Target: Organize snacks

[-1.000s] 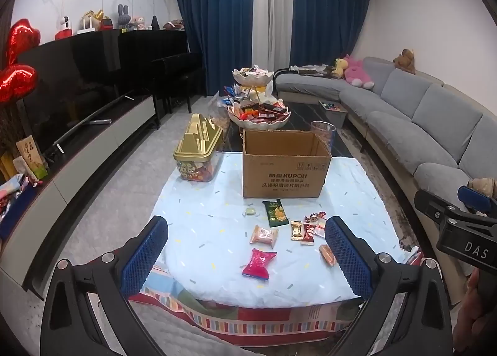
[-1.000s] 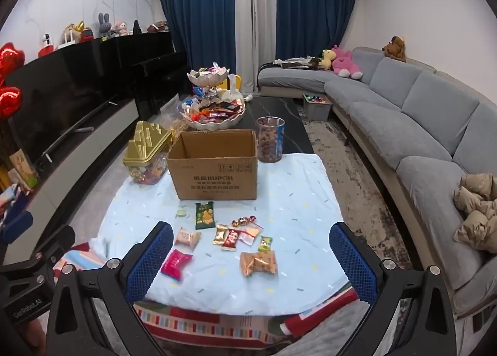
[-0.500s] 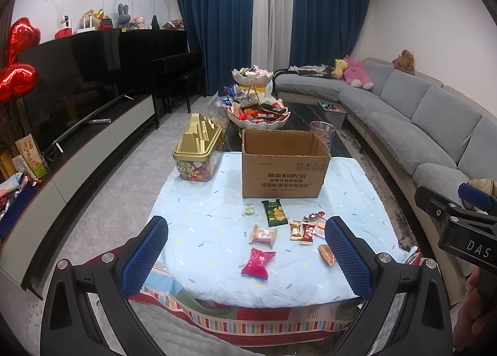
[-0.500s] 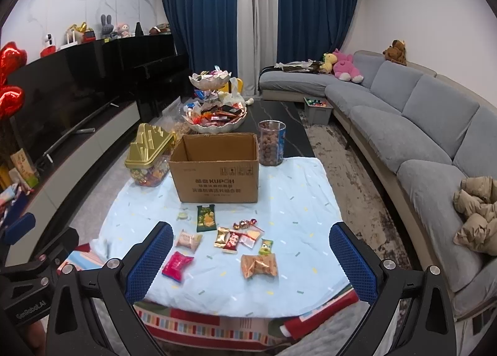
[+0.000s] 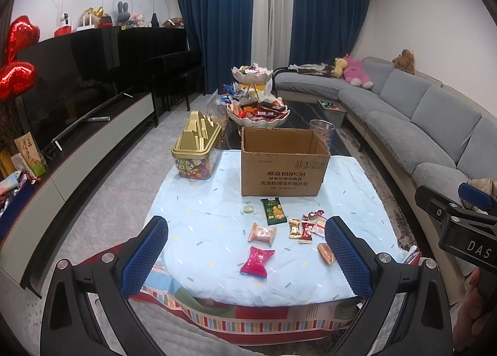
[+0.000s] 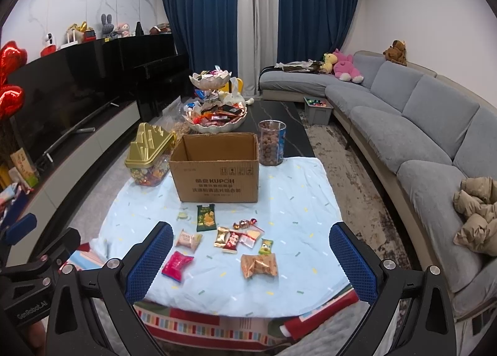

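Note:
Several wrapped snacks lie on a light blue cloth (image 5: 202,225): a red packet (image 5: 256,261), a pink packet (image 5: 262,233), a green chip bag (image 5: 273,211) and a brown bag (image 6: 259,265). An open empty cardboard box (image 5: 283,162) stands behind them; it also shows in the right wrist view (image 6: 217,169). My left gripper (image 5: 245,256) is open and empty, held short of the table's front edge. My right gripper (image 6: 250,261) is open and empty, also in front of the table.
A gold-lidded candy container (image 5: 197,150) stands left of the box. A clear jar of nuts (image 6: 272,142) stands behind its right. A tiered snack bowl (image 5: 257,110) is farther back. A grey sofa (image 5: 419,126) runs along the right, a TV cabinet (image 5: 77,150) along the left.
Both grippers have drifted back slightly and the view has risen a little. Nothing on the table has moved.

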`<state>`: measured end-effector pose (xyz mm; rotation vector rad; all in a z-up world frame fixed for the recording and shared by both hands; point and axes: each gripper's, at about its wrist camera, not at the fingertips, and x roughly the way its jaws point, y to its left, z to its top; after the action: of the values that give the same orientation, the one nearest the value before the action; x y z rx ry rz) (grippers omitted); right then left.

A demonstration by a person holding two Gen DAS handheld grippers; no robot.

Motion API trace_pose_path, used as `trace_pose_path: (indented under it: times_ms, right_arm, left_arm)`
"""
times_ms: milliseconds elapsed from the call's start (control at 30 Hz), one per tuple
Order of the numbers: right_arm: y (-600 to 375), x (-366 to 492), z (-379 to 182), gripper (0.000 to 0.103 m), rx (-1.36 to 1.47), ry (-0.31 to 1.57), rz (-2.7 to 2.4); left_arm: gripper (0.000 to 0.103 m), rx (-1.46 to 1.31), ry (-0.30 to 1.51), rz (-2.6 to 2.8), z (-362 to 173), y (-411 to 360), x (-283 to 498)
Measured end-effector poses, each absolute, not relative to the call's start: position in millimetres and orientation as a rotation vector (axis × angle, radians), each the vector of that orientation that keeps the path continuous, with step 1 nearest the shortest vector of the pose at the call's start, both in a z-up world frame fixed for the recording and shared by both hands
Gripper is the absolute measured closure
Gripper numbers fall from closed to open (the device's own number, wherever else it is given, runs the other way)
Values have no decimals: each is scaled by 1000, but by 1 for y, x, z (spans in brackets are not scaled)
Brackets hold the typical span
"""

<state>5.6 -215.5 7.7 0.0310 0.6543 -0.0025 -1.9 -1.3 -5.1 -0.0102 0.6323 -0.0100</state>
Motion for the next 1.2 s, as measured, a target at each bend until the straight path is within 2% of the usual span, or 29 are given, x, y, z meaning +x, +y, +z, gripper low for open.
trace_pose_path:
  times_ms: [1200]
  right_arm:
    - [-216,7,1,1,38,663,-6]
  left_arm:
    - [0,-14,638,-12,-6,0,-3]
